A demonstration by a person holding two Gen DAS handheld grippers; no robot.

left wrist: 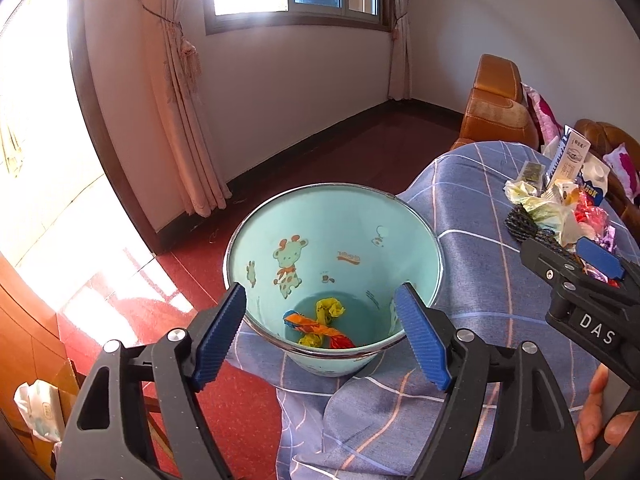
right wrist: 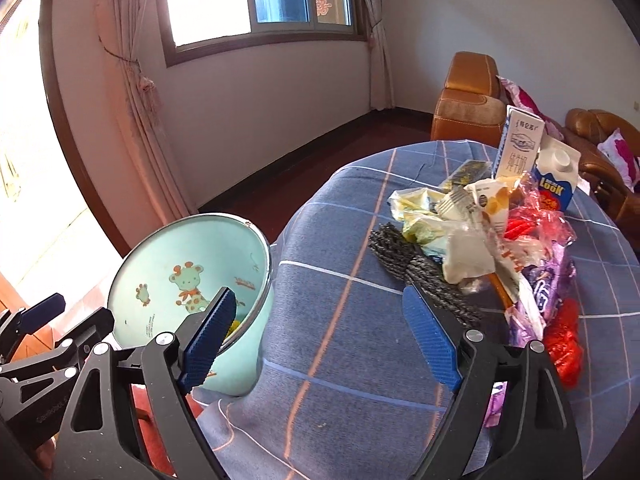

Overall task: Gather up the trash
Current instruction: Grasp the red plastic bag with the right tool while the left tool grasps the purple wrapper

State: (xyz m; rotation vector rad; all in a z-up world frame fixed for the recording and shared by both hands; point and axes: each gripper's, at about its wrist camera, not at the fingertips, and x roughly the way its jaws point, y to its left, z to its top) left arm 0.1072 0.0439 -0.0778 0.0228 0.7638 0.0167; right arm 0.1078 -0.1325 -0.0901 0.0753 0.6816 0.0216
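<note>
Left gripper (left wrist: pixel 320 336) jaws wide, empty, over bin (left wrist: pixel 434 248) rim

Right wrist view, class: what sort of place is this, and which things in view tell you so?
Most likely a living room in a home. A brown leather sofa with cushions stands by the wall, curtains hang beside the window, and a table under a blue checked cloth holds a trash pile.
</note>
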